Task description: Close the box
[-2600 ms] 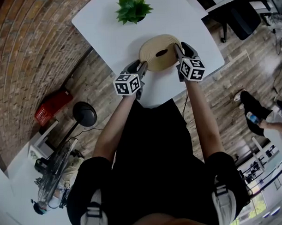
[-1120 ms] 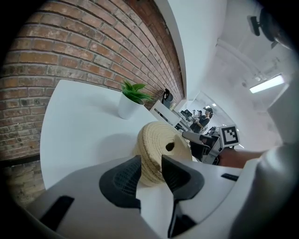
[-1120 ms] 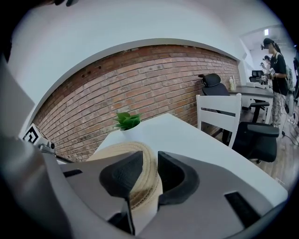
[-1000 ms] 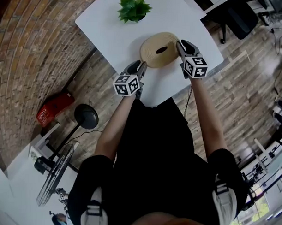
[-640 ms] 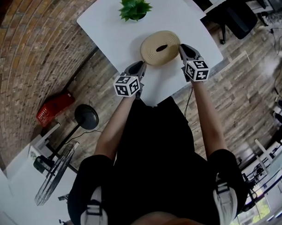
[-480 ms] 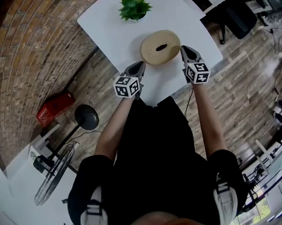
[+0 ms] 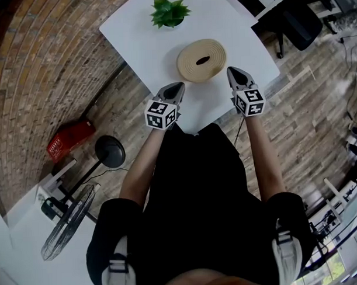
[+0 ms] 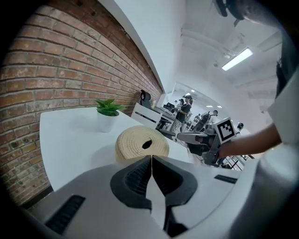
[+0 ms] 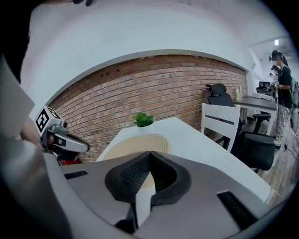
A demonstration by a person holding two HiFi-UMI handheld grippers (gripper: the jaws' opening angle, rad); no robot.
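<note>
Both grippers have drawn back from the box since the earlier frames. Left gripper (image 7: 178, 86) and right gripper (image 7: 231, 71): jaws pressed together, empty. Box (image 7: 201, 60) sits lid-on, mid-surface (image 7: 140, 41), clear of both. Risk: lid may not be seated all round, and a one-sided push would slide the box toward the plant (image 7: 169, 12).

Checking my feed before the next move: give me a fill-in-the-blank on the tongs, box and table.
The left tongs and right tongs are both ___ and empty.
The woven box rests on a ___ table, touched by neither.
The potted plant beyond it has ___ leaves.
Missing: shut; white; green.
</note>
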